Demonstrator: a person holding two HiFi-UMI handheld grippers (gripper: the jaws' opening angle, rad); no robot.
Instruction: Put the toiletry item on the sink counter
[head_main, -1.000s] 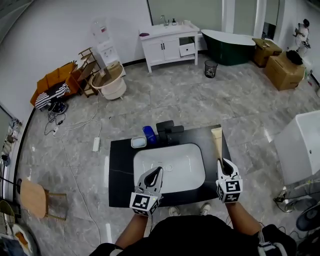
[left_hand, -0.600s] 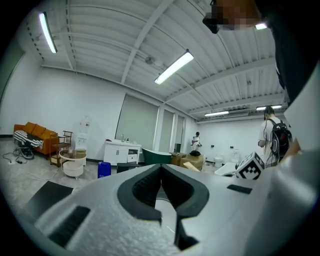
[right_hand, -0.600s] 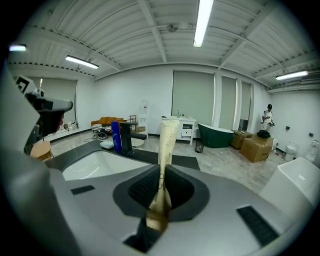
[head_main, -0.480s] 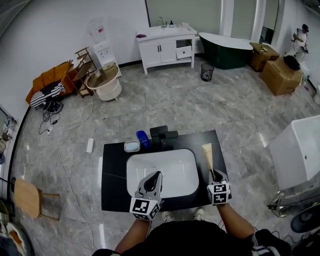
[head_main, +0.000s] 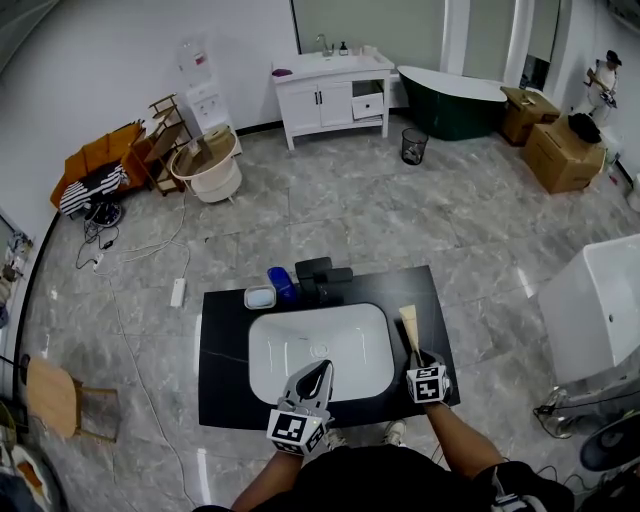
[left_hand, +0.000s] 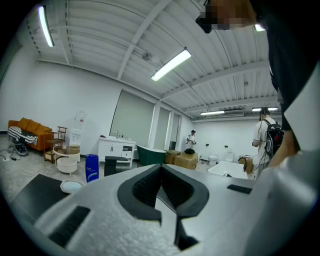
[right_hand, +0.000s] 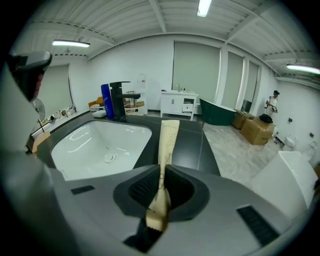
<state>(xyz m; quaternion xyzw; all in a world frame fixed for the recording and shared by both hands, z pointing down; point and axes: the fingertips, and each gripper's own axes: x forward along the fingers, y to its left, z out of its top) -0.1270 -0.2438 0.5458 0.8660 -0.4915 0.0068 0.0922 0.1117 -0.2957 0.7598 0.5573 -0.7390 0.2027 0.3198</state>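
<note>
Counter (head_main: 225, 330): black slab, smooth, low sheen.
Basin (head_main: 300, 345): white, glossy, ceramic-looking, with bright reflections.
Toiletry tube (right_hand: 168, 142): cream soft plastic, matt; flat crimped end with fine ridges.
Right claw (right_hand: 161, 171): grey plastic shell, grainy and matt. Its pads (right_hand: 141, 188) are black, ribbed and rubber-like.
Left claw (left_hand: 161, 167): same grainy grey shell.
Floor (head_main: 380, 220): grey marble-pattern tiles, polished and reflective.
Blue bottle (head_main: 279, 284): glossy plastic.
Faucet (head_main: 320, 275): matt black.

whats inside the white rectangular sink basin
Inside the white rectangular sink basin only a round metal drain shows. In the head view its near edge is covered by the left gripper, so that part cannot be checked.
</note>
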